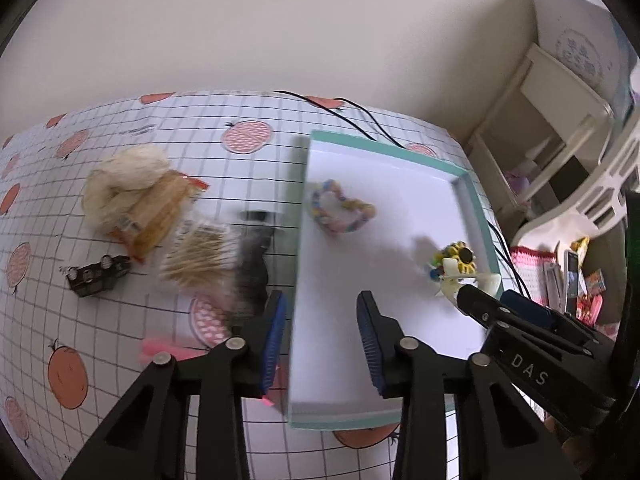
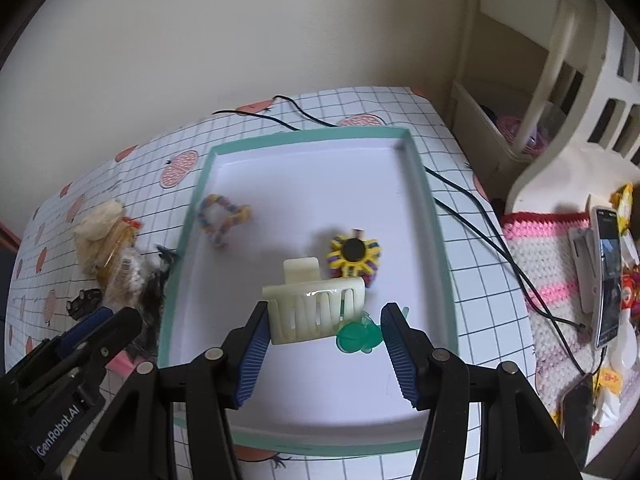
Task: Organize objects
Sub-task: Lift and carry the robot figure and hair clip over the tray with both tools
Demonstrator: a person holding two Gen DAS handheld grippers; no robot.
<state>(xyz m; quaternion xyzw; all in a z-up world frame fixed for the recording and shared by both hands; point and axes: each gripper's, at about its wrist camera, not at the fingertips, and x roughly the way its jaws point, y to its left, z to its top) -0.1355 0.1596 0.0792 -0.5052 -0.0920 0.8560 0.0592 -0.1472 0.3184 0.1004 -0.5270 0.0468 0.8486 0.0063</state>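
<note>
Cream hair claw clip point(image 2: 316, 308) lay inside white tray point(image 2: 304, 432) with teal rim, near-centre, just beyond right gripper point(image 2: 322, 354). Right gripper released, blue pads spread wide, nothing between them; left pad close beside clip, contact unclear. Small green clip point(image 2: 356, 336) just right of cream clip, seemingly touching it. Sunflower hair piece point(image 2: 354, 256) just behind, toward far right. Beaded bracelet point(image 2: 222, 216) at tray's far left, well apart from others. Left gripper point(image 1: 322, 344) also released and empty, straddling tray's left wall point(image 1: 298, 280) from above. Outside tray, on left, on checked tablecloth point(image 1: 40, 300) with fruit print: cream fluffy item point(image 1: 120, 184), orange packet point(image 1: 160, 216), bag of cotton swabs point(image 1: 196, 256), small black object point(image 1: 96, 276), dark furry item point(image 1: 252, 272) beside tray wall, blurred. Black cable point(image 2: 460, 196) across far edge and down right. Phone point(image 2: 608, 272) on crocheted mat, far right.
</note>
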